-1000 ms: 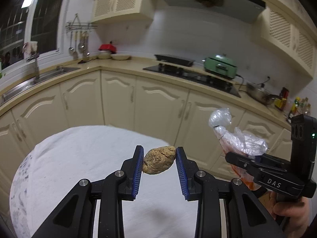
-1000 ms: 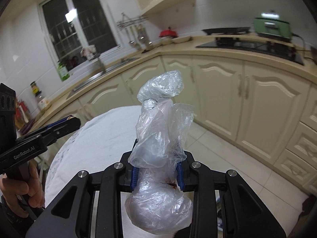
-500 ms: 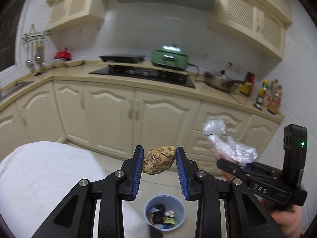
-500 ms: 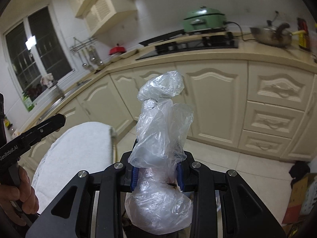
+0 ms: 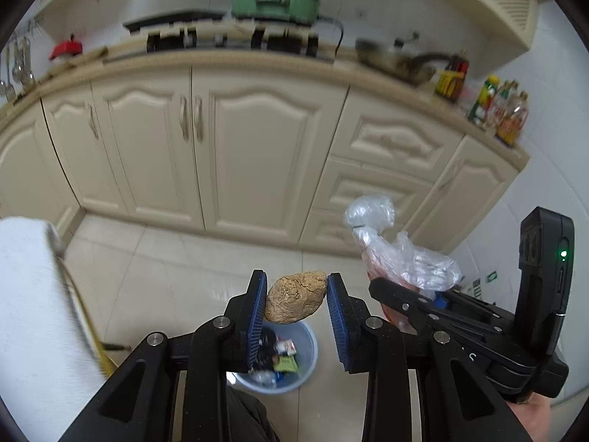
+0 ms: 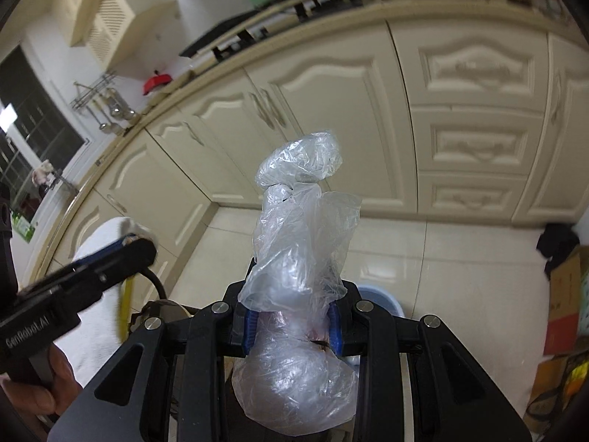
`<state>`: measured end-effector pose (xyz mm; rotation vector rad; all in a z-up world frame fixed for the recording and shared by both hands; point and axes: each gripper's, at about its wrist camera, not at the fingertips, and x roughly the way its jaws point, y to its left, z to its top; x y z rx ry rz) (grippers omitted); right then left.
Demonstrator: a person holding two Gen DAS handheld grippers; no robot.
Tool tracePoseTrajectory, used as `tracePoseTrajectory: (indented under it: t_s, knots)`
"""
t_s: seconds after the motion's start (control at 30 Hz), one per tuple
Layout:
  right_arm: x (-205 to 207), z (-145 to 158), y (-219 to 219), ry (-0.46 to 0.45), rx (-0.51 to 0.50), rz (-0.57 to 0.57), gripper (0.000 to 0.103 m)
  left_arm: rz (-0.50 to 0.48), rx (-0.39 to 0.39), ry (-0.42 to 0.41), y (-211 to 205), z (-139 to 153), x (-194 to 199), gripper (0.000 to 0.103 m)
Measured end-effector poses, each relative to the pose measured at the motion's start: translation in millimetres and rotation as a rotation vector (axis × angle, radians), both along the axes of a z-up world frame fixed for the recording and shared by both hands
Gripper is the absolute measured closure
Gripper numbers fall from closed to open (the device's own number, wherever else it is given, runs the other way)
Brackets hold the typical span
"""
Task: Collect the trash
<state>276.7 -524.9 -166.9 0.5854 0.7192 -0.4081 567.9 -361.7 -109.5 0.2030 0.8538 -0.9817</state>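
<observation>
My left gripper (image 5: 296,300) is shut on a brown crumpled lump (image 5: 296,298) and holds it in the air above a light blue trash bin (image 5: 305,359) that stands on the floor with several scraps inside. My right gripper (image 6: 292,326) is shut on a knotted clear plastic bag (image 6: 298,243). In the left wrist view the right gripper (image 5: 434,305) with its bag (image 5: 401,258) is just to the right of the lump. The bin's rim (image 6: 383,300) peeks out behind the bag in the right wrist view.
Cream kitchen cabinets (image 5: 257,147) run across the back with a stove and a green pot (image 5: 276,0) on the counter. A white-covered table (image 5: 33,313) is at the left. Cardboard boxes (image 6: 563,305) stand on the floor at the right.
Both grippers have swung away from the table toward the floor and cabinets. The trash bin now lies right under the left gripper. Both still hold their items.
</observation>
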Motion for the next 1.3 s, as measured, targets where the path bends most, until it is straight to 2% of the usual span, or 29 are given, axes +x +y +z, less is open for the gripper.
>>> tracePoseTrajectory:
  t_s: [0.07, 0.1, 0.13, 0.17, 0.2, 0.23, 0.27, 0.3, 0.37, 0.43, 0.47, 0.5, 0.67, 0.87, 1.1, 1.3]
  knots:
    - [4, -14, -8, 0.009, 0.021, -0.001, 0.07, -0.011, 0.03, 0.035, -21, -9, 9, 0.07]
    - [6, -24, -13, 0.022, 0.033, -0.006, 0.069, -0.017, 0.064, 0.057, -28, -17, 13, 0.06]
    - [9, -32, -17, 0.035, 0.047, -0.011, 0.068, -0.014, 0.086, 0.072, -33, -22, 17, 0.046]
    - [11, -40, -21, 0.05, 0.064, -0.014, 0.065, -0.007, 0.095, 0.078, -43, -24, 22, 0.039]
    - [13, -50, -26, 0.058, 0.086, -0.02, 0.058, 0.012, 0.106, 0.077, -43, -28, 26, 0.026]
    - [13, -56, -28, 0.064, 0.102, -0.024, 0.051, 0.023, 0.118, 0.074, -46, -29, 30, 0.016]
    - [13, -63, -31, 0.078, 0.118, -0.028, 0.038, 0.035, 0.128, 0.067, -48, -28, 34, 0.015]
    - [12, -68, -32, 0.087, 0.122, -0.037, 0.033, 0.044, 0.136, 0.061, -54, -28, 37, 0.014]
    - [10, -71, -32, 0.088, 0.134, -0.047, 0.031, 0.059, 0.147, 0.049, -58, -25, 39, 0.008]
    - [7, -71, -31, 0.089, 0.14, -0.057, 0.019, 0.079, 0.147, 0.021, -55, -20, 37, 0.002]
    - [5, -70, -29, 0.093, 0.137, -0.067, 0.006, 0.087, 0.146, 0.004, -50, -19, 35, 0.001]
    - [5, -70, -28, 0.096, 0.139, -0.07, 0.0, 0.092, 0.144, -0.01, -49, -16, 30, 0.001]
    - [10, -61, -19, 0.128, 0.106, -0.084, 0.0, 0.113, 0.132, -0.076, -24, -4, 7, 0.001]
    - [15, -35, 0, 0.107, 0.073, -0.075, 0.0, 0.143, 0.075, -0.099, 23, 21, -9, 0.001]
    - [29, 13, 40, 0.056, 0.012, -0.028, 0.0, 0.209, -0.001, -0.136, 105, 56, -22, 0.001]
    - [50, 70, 103, -0.027, -0.064, 0.068, 0.0, 0.328, -0.068, -0.209, 198, 92, -49, 0.001]
